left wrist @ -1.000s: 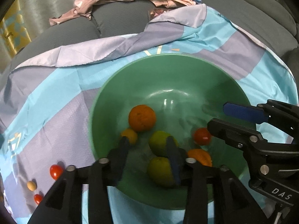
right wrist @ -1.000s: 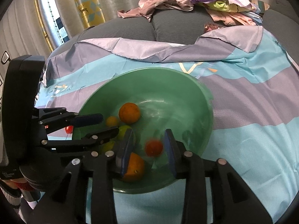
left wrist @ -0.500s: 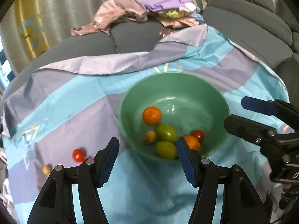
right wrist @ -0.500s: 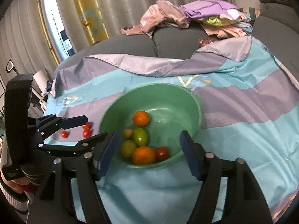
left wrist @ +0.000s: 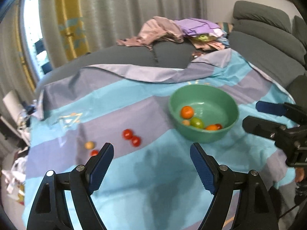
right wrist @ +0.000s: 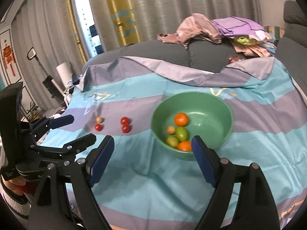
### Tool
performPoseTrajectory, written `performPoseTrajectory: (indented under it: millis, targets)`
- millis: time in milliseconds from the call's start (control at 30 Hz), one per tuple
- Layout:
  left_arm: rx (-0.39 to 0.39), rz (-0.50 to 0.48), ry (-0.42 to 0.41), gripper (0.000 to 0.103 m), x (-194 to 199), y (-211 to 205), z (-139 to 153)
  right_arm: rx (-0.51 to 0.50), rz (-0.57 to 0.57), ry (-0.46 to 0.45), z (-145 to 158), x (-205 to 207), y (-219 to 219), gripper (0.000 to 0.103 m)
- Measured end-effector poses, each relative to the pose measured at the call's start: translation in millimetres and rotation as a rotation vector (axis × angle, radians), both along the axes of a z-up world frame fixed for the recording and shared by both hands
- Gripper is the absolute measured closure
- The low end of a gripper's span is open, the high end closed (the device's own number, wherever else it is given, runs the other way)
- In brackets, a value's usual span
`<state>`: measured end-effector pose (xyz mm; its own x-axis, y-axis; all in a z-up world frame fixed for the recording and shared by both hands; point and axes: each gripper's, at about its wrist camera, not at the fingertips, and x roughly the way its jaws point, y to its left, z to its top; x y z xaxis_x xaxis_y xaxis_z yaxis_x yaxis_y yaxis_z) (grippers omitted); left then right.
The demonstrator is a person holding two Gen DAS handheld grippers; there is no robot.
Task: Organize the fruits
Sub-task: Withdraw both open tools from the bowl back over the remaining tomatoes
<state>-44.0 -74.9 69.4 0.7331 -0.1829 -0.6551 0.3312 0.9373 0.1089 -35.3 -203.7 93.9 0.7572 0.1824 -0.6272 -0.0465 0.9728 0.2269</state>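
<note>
A green bowl (left wrist: 228, 100) (right wrist: 220, 103) sits on a blue and purple cloth and holds several fruits: oranges (right wrist: 181, 119), green ones (right wrist: 181, 133) and a small tan one (right wrist: 170, 130). Left of it on the cloth lie two red tomatoes (left wrist: 128, 134) (right wrist: 125, 120), a smaller tomato (right wrist: 98, 127) and a tan fruit (left wrist: 89, 145) (right wrist: 99, 119). My left gripper (left wrist: 151, 166) is open and empty, well back from the bowl. My right gripper (right wrist: 152, 157) is open and empty, near the bowl's front rim. Each gripper shows in the other's view, the right one (left wrist: 268, 118) and the left one (right wrist: 71, 130).
The cloth (left wrist: 153, 182) covers a grey sofa (left wrist: 134, 59). A heap of clothes (left wrist: 180, 32) lies at the back. Curtains and a window stand behind. Clutter lies on the floor at the left (left wrist: 13, 172).
Both grippers have pulled back and up from the bowl and opened wide. A red tomato dropped from the right gripper into the bowl. The loose fruits on the cloth came into view.
</note>
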Motion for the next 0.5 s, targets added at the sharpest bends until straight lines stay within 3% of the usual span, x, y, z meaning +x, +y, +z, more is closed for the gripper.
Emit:
performPoseTrajectory:
  millis: [500]
  targets:
    - [-0.036, 0.154, 0.002, 0.021, -27.3, 77.5, -3.4, -0.025, 0.138, 0.005, 9.6, 6.1, 64.9, 0.020]
